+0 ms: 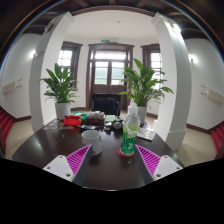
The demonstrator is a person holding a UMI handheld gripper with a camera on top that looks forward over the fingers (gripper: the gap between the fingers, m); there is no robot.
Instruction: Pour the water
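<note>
My hand-held gripper is spread wide, its two fingers with their magenta pads well apart and gripping nothing; it hangs released over the near side of the dark round wooden bench. Just ahead of the fingers, nearer the right one and not yet between them, stands the clear plastic water bottle with a green lower part, upright on what looks like a small reddish coaster, though I cannot tell that for sure. Left of the bottle and a little further back sits a small grey cup or bowl, which I take to be where the water should go, and beyond it lies a clutter of small things including something red that I cannot make out. My worry from here is the approach: the bottle is tall and narrow and stands off my centre line, so if I push straight forward the right finger may strike its side and tip it before I close. A grip too high or too light could also let it slip or swing when I tilt it, spilling water over the bench short of the cup. Past the bench are two leafy potted plants and a dark door.
</note>
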